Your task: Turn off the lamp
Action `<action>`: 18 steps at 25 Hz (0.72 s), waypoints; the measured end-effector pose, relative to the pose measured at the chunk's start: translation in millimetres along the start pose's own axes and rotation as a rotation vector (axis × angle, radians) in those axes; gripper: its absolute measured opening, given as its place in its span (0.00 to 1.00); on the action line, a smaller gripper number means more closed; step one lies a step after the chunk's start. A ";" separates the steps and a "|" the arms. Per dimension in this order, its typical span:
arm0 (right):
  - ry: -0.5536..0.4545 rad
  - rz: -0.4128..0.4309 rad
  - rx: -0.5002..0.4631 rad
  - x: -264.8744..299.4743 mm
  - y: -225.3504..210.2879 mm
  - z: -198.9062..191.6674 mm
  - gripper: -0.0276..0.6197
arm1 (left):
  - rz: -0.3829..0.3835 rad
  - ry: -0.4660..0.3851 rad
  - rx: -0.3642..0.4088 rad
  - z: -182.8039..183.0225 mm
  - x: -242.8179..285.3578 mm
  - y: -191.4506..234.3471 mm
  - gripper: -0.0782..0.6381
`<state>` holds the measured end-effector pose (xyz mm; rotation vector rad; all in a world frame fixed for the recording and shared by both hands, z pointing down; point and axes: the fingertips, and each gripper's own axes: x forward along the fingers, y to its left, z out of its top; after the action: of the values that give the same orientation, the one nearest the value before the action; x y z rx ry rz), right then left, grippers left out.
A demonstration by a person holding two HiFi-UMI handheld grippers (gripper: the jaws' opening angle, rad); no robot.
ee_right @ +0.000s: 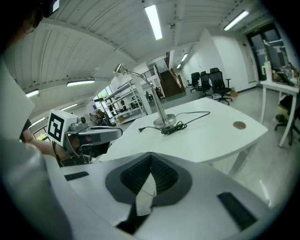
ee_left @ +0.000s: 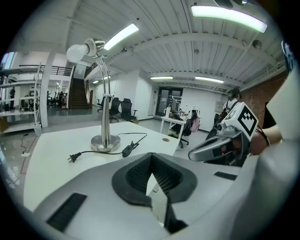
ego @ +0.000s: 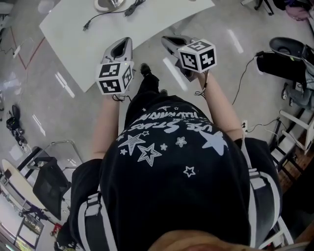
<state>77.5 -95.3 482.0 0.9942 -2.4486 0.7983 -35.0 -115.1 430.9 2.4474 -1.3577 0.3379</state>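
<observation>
We hold the left gripper (ee_left: 152,158) and the right gripper (ee_right: 150,158) shut on nothing, well back from the lamp (ee_left: 105,101), which stands on the counter (ee_left: 49,176) with its switch (ee_left: 130,149) lying just beside its foot, so we guess they are resting, not pressing anything.

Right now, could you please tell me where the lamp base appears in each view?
Head view: lamp base at the top edge, left of middle, partly cut off.
Left gripper view: the base stands left of centre on the white table.
Right gripper view: the base is near centre.
Shared landmark: the black plug on the table.
</observation>
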 end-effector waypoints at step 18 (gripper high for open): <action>-0.236 -0.066 -0.085 -89.9 35.0 -3.5 0.05 | -0.003 -0.129 0.093 14.7 -70.2 -77.5 0.12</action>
<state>113.6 -26.8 424.4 1.1901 -2.6049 0.5791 -4.7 -27.7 379.8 2.5873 -1.4193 0.2519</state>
